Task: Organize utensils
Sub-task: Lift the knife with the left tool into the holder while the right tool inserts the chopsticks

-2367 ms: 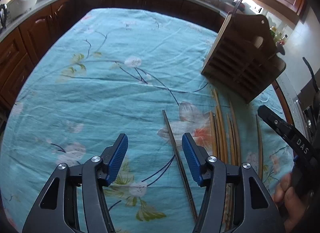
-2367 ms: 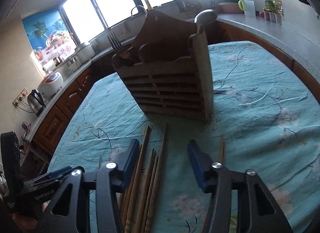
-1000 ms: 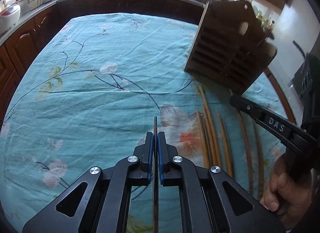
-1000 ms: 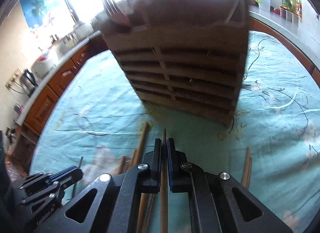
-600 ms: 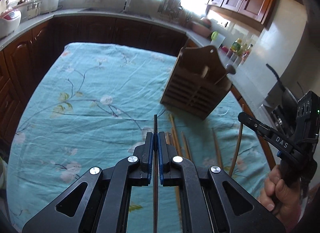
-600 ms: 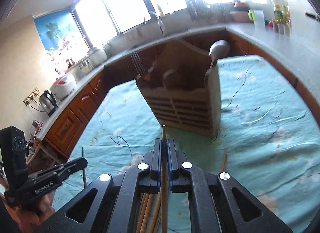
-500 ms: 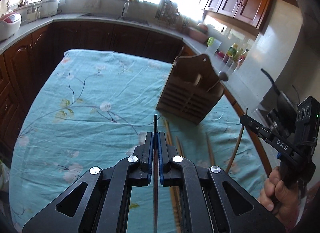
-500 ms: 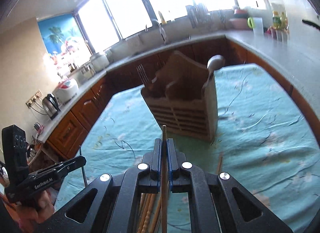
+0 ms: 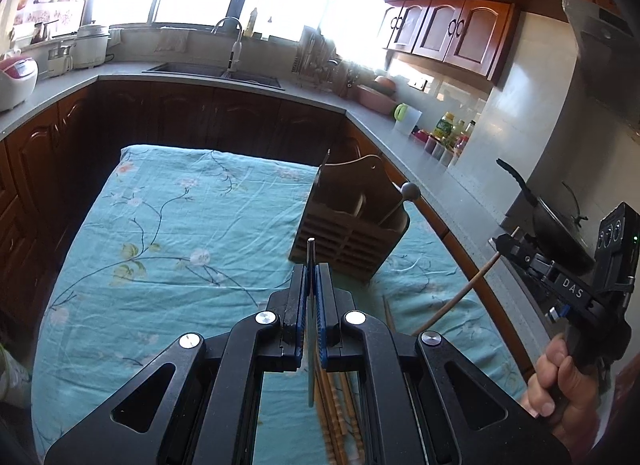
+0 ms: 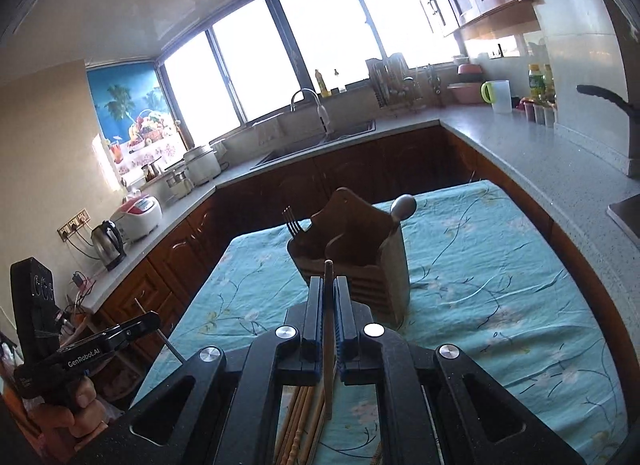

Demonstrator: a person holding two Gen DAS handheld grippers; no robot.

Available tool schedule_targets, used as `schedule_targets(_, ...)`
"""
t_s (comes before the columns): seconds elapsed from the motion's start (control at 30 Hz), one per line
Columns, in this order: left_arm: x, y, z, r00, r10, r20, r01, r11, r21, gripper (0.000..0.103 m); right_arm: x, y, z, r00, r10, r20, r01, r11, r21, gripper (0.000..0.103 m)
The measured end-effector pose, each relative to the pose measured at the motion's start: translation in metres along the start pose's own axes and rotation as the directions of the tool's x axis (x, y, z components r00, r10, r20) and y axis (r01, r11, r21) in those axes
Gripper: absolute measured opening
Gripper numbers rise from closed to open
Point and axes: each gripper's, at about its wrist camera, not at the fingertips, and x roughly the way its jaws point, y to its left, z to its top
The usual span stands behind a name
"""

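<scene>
My left gripper [image 9: 311,271] is shut on a thin dark metal chopstick [image 9: 310,253] and holds it high above the table. My right gripper [image 10: 328,283] is shut on a wooden chopstick [image 10: 328,271], also raised; it shows at the right of the left wrist view [image 9: 464,293]. The wooden utensil holder [image 9: 350,225] stands on the teal floral tablecloth [image 9: 180,233] ahead of both grippers, with a fork [image 10: 292,223] and a ladle [image 10: 403,207] in it. Several wooden chopsticks [image 9: 336,417] lie on the cloth below the grippers.
Kitchen counters with a sink [image 9: 216,71], rice cooker [image 10: 138,211] and kettle [image 10: 108,243] wrap around the table. A pan [image 9: 560,225] sits on the stove at the right. The table's left half is bare cloth.
Both grippers closed on a chopstick each on the table, then lifted them well above it. The holder and table now look farther away and lower.
</scene>
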Motion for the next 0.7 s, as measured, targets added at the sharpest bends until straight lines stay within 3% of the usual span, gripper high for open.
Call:
schedule_targets(0.37, 0.007, -0.010, 0.022, 0.999, -0.014, 0.039, 0.013, 1.000, 0.022, 0.004, 0.000, -0.012, 0.015, 0.999, -0.009, 0.034, 0.008, 1.000, 0.018, 0.005)
schedule_targets(0.7, 0.012, -0.017, 0.071, 0.989, -0.037, 0.140, 0.034, 0.999, 0.019, 0.004, 0.001, -0.020, 0.048, 0.993, -0.016, 0.118, 0.012, 0.999, 0.030, 0.005)
